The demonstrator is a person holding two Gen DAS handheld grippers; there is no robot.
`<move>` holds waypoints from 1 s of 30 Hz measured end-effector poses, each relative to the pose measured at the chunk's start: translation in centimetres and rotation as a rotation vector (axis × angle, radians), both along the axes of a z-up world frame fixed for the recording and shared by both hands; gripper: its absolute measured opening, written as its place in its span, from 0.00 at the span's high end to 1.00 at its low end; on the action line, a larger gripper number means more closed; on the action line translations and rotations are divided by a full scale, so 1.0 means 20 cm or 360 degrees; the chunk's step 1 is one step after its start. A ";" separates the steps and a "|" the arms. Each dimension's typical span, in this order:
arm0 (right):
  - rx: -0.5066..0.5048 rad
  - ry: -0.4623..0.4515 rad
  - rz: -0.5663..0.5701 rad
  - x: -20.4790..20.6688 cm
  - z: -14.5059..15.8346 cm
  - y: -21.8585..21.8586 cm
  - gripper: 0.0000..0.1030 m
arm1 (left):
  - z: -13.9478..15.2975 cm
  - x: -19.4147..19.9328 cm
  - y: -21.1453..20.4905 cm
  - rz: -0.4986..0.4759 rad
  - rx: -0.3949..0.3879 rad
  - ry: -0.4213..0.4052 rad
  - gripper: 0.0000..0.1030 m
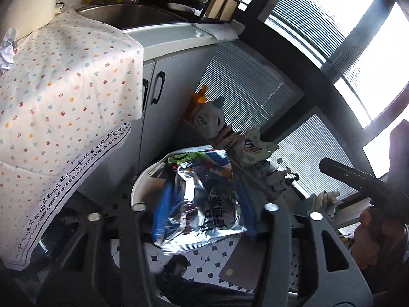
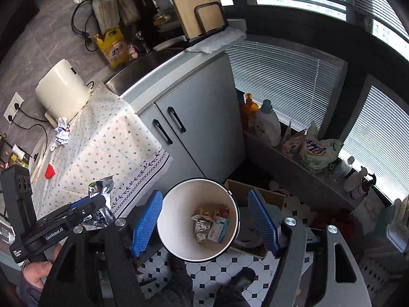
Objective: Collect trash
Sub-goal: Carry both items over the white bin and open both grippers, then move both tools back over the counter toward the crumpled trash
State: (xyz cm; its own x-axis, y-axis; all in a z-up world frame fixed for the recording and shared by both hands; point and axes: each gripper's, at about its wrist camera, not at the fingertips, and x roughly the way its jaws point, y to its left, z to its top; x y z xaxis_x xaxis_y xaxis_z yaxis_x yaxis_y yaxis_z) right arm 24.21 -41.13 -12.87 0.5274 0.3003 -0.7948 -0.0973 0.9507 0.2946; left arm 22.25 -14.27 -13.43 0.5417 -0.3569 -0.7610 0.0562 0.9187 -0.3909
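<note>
Right wrist view gives me the widest layout: the counter draped in a white flower-print tablecloth, the grey two-door cabinet beside it, and below, on the tiled floor, the round white trash bin with a dark rim, already holding a few wrappers. My right gripper hangs straight over that bin with jaws spread wide and nothing in them. My left gripper is clamped on a crinkled silver-and-blue foil snack bag, carried off the counter edge toward the bin. I judge this the drop step: bring the bag over the opening, then release. Room is tight; the cloth's hanging hem sits near on one side, a brown cardboard box touches the bin's far side. A crumpled white paper wad and small red scrap remain on the cloth.
</note>
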 end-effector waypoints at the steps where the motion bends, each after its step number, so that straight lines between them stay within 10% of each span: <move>1: 0.0003 0.0003 -0.0020 -0.01 0.00 -0.02 0.33 | 0.01 0.01 -0.01 -0.0004 0.0008 -0.0006 0.31; 12: 0.0065 0.0018 0.0062 0.03 -0.02 0.13 0.29 | 0.14 -0.07 0.16 0.0074 0.0055 -0.0075 0.07; 30: 0.0179 -0.0052 0.0656 0.15 0.12 1.07 0.13 | 0.39 -0.54 0.94 0.0760 0.0148 -0.0195 0.06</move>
